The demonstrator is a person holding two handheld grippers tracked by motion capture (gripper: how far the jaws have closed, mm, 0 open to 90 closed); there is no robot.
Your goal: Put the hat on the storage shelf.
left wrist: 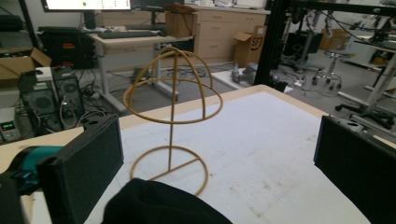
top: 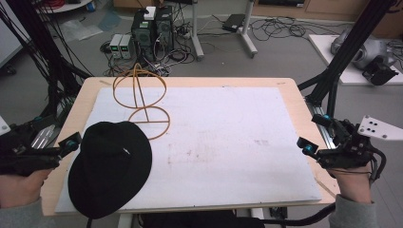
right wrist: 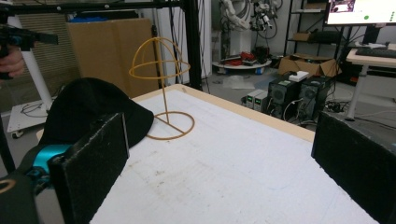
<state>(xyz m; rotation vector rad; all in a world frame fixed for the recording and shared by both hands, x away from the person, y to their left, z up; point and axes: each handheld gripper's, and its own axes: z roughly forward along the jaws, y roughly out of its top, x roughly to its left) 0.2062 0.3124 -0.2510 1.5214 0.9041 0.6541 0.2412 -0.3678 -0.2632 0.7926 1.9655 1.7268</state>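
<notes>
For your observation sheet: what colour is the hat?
Black; the soft brimmed hat shows best in the high view.

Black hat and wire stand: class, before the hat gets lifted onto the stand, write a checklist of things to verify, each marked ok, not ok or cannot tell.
1. Hat lies flat on the white board, nothing on top of it: ok.
2. Wire stand upright, its dome bare: ok.
3. Hat brim off the stand's base ring: not ok; in the high view the brim overlaps the ring.
4. Left claw open, jaws wide apart, holding nothing: ok.
5. Right claw open and holding nothing: ok.
6. Stand fixed to the board: cannot tell.
</notes>
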